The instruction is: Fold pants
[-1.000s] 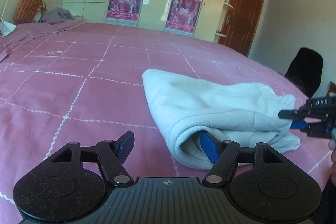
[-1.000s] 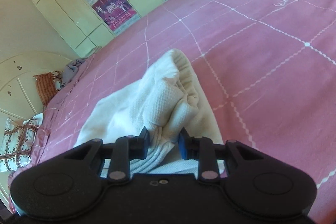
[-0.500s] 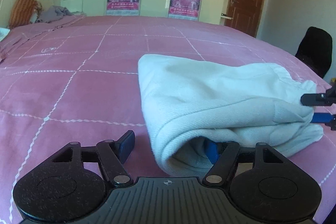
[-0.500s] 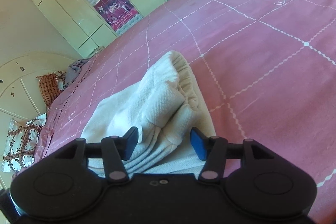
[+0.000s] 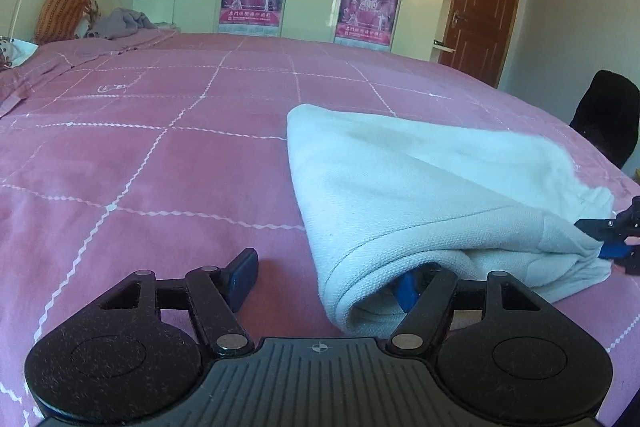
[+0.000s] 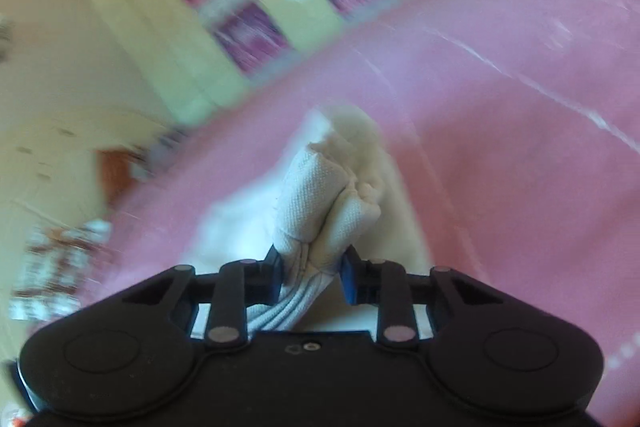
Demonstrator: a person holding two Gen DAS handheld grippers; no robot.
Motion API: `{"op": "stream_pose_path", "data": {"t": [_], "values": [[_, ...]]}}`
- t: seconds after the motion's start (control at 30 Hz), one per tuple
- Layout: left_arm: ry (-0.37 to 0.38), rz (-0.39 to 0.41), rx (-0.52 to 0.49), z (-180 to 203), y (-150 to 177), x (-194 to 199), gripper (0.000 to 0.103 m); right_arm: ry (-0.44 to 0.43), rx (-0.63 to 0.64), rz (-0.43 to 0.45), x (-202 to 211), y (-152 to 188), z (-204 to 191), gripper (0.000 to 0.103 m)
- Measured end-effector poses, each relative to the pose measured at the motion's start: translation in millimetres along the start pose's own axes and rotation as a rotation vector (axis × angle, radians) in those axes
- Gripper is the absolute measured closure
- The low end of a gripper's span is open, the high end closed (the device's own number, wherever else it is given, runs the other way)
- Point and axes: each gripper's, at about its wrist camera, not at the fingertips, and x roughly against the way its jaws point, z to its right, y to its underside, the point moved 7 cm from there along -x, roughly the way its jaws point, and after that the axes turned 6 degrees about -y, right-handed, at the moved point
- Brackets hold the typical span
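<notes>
The pants (image 5: 432, 195) lie folded into a thick bundle on the pink bed (image 5: 160, 163), and the right gripper (image 6: 312, 273) has its fingers clamped on a bunched end, probably to lift or shift the bundle. The left gripper (image 5: 328, 277) has its fingers wide apart, one tucked inside the open fold (perhaps ready to support it). Only the left view shows the whole bundle and the door (image 5: 480, 3); the blurred right view shows the pinch up close.

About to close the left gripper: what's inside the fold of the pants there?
One blue finger pad of the left gripper sits inside the white pants fold. Deeper layers are covered.
</notes>
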Motion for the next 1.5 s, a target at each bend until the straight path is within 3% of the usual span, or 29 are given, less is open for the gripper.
{"op": "stream_pose_path", "data": {"t": [0.07,0.17,0.37,0.5,0.57,0.6,0.63,0.7,0.8,0.83,0.9,0.93,1.03,1.07,1.1,1.13,1.17,1.2,1.23,1.37,1.5], "values": [[-0.009,0.006,0.003,-1,0,1,0.034,-0.041,-0.081,-0.007,-2,7,18,0.075],[-0.022,0.014,0.032,-7,-1,3,0.034,-0.004,0.007,-0.009,-2,4,4,0.074],[-0.015,-0.003,0.054,-15,1,0,0.033,-0.017,0.016,-0.008,-3,6,0,0.073],[-0.069,0.065,0.019,-14,-7,12,0.033,-0.037,0.016,0.021,4,2,-4,0.075],[-0.062,0.025,0.036,-18,-3,5,0.033,-0.101,0.008,0.067,13,-3,-9,0.075],[-0.051,-0.004,0.045,-20,0,2,0.033,-0.086,0.017,0.054,11,-1,-7,0.074],[-0.039,-0.016,0.053,-21,1,2,0.033,-0.009,0.002,-0.047,-7,10,7,0.072],[-0.016,-0.057,0.047,-23,2,10,0.032,-0.024,-0.015,-0.044,-4,8,9,0.072],[0.000,-0.092,0.037,-30,7,37,0.033,-0.007,0.028,-0.031,21,2,3,0.064],[0.010,-0.054,0.062,-34,2,50,0.034,0.013,0.066,-0.011,32,-1,1,0.063],[0.029,0.018,0.067,-32,-17,63,0.058,0.053,0.166,0.065,57,-10,-6,0.071],[0.041,0.026,0.048,-24,-28,59,0.066,0.067,0.216,0.093,63,-15,-11,0.073],[0.074,0.060,-0.010,10,-56,30,0.066,0.057,0.358,0.097,46,-31,-41,0.075],[0.082,0.048,-0.032,21,-59,17,0.065,0.083,0.466,0.092,23,-33,-57,0.075],[0.089,0.019,-0.052,32,-55,2,0.065,0.083,0.466,0.092,23,-33,-57,0.074],[0.113,-0.043,-0.076,41,-45,-13,0.053,0.106,0.514,0.069,8,-31,-59,0.073],[0.137,-0.117,-0.113,48,-32,-27,0.049,0.150,0.548,0.027,-7,-26,-52,0.073],[0.139,-0.098,-0.156,51,-28,-25,0.049,0.220,0.571,-0.043,-23,-18,-39,0.073],[0.143,-0.087,-0.184,51,-30,-21,0.049,0.232,0.585,-0.090,-31,-11,-29,0.072],[0.136,0.001,-0.153,40,-65,-15,0.049,0.167,0.593,-0.056,-15,-25,-38,0.072],[0.096,-0.038,-0.179,48,-88,-58,0.049,0.124,0.544,0.029,-30,-65,-54,0.072]]}}
